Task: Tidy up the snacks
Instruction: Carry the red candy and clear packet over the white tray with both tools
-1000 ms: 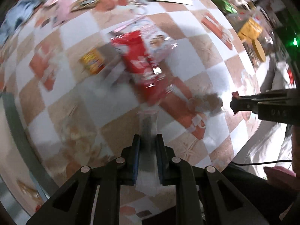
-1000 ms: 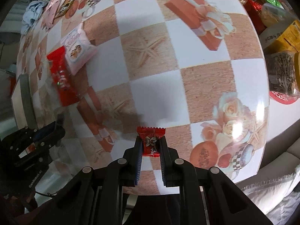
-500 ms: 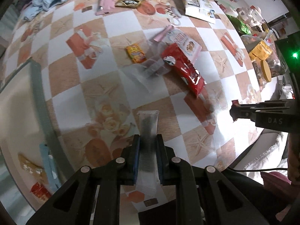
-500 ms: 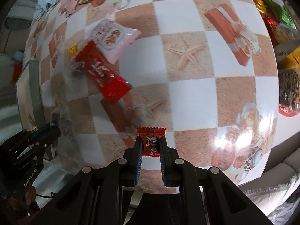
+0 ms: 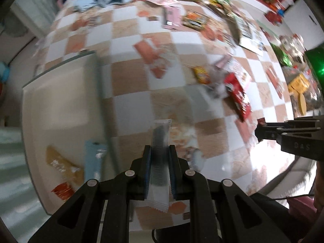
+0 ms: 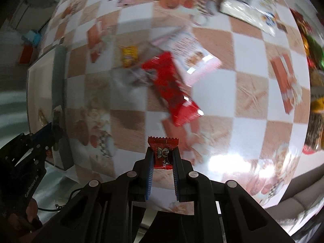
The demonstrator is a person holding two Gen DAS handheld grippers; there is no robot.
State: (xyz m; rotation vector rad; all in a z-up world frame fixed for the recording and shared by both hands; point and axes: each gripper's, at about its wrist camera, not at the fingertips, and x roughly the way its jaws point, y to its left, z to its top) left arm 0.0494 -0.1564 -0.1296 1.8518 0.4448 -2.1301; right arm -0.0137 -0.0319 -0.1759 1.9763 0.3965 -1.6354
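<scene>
Snacks pinched in both grippers
Left gripper (image 5: 160, 160) pinches a clear stick pack (image 5: 161, 141) lengthwise between its pads; right gripper (image 6: 163, 160) clamps a red candy (image 6: 163, 151).

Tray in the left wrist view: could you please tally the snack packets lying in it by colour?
gold packet: 1
blue packet: 1
red packet: 1
Total in the tray: 3

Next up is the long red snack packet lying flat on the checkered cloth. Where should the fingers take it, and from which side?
Probably from straight above, fingers closing across the narrow width near the middle of the long red snack packet. It lies flat and slanted, so roll the wrist to its long axis. Its upper end overlaps the pink-and-white snack bag; the lower end is free.
</scene>
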